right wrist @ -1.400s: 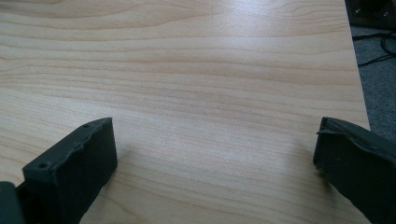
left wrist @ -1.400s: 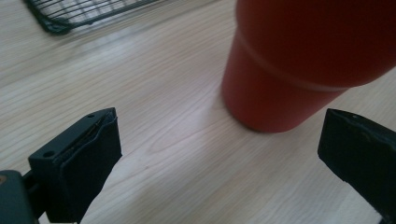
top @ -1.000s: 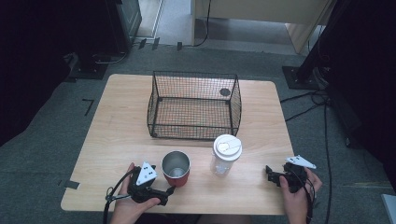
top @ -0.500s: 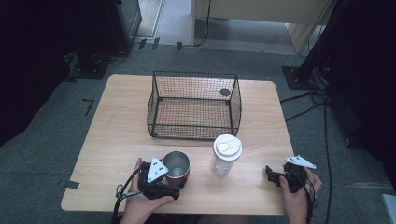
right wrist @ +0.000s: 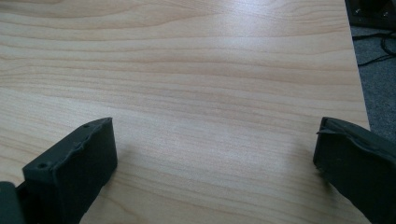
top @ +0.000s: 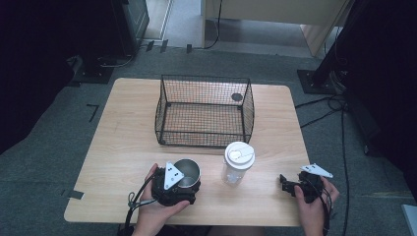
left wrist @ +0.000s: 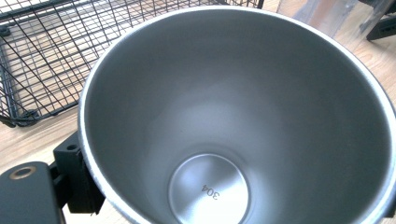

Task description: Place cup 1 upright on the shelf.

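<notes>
A steel cup [top: 188, 169] stands upright near the table's front edge, left of centre. My left gripper [top: 189, 183] is at it, with one jaw on each side of its wall. In the left gripper view I look down into the cup [left wrist: 233, 116], which reads "304" on its bottom. There the left jaw lies against the cup's outer wall and the other jaw is past the right edge. My right gripper [top: 286, 186] rests at the front right, held by a hand. Its jaws [right wrist: 215, 154] stand wide apart over bare wood with nothing between them.
A clear bottle with a white lid [top: 238, 160] stands just right of the cup. A black wire basket [top: 204, 110] sits behind both at the middle of the wooden table [top: 123, 137]. Cables trail from both grippers off the front edge.
My left gripper has moved right from the front edge until its jaws are around the steel cup. The right gripper, bottle and basket have not moved.
</notes>
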`<control>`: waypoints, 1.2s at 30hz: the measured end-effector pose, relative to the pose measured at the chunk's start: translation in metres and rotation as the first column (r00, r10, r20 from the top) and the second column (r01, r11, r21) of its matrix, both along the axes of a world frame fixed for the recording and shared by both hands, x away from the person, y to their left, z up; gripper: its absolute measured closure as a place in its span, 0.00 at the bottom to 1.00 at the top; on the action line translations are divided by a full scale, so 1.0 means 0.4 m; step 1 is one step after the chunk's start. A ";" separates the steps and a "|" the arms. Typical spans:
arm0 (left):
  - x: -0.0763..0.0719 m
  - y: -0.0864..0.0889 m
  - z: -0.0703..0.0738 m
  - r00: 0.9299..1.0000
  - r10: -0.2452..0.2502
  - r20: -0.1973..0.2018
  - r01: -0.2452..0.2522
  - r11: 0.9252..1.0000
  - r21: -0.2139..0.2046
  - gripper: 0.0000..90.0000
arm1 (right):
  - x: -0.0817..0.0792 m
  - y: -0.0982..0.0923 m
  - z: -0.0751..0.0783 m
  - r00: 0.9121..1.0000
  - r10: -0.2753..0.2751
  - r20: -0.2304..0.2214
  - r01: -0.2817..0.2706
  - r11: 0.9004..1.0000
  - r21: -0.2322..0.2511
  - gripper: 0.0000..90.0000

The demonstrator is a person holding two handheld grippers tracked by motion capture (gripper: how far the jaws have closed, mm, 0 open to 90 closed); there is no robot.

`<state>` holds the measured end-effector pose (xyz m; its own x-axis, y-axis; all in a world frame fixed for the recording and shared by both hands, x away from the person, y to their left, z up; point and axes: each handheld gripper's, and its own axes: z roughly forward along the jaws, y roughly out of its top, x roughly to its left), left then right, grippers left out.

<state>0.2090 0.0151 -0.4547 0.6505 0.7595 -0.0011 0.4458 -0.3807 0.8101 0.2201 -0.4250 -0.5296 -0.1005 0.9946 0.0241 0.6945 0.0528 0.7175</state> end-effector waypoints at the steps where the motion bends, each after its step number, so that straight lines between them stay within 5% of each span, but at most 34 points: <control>1: 0.000 0.000 0.003 1.000 0.010 0.013 -0.010 1.000 0.010 0.09 | 0.000 0.000 0.000 1.000 0.000 0.000 0.000 1.000 0.000 0.00; 8: 0.007 0.014 0.036 0.997 0.056 0.049 -0.054 0.998 -0.027 0.09 | 0.000 0.000 0.000 1.000 0.000 0.000 0.000 1.000 0.000 0.00; 13: 0.017 0.026 0.073 0.986 0.103 0.129 -0.096 0.994 -0.059 0.09 | 0.000 0.000 0.000 1.000 0.000 0.000 0.000 1.000 0.000 0.00; 17: 0.032 0.032 0.100 0.980 0.130 0.154 -0.117 0.989 -0.091 0.09 | 0.000 0.000 0.000 1.000 0.000 0.000 0.000 1.000 0.000 0.00; 20: 0.044 0.033 0.122 0.964 0.161 0.211 -0.145 0.985 -0.090 0.09 | 0.000 0.000 0.000 1.000 0.000 0.000 0.000 1.000 0.000 0.00; 34: 0.104 0.042 0.177 0.936 0.242 0.257 -0.210 0.967 -0.147 0.09 | 0.000 0.000 0.000 1.000 0.000 0.000 0.000 1.000 0.001 0.00; 36: 0.114 0.038 0.190 0.923 0.260 0.282 -0.221 0.962 -0.164 0.09 | 0.000 0.000 0.000 1.000 0.000 0.000 0.000 1.000 0.001 0.00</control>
<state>0.2547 0.0304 -0.3788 0.4336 0.8992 0.0581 0.2413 -0.1780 0.9540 0.2201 -0.4249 -0.5296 -0.1003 0.9947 0.0249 0.6943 0.0520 0.7178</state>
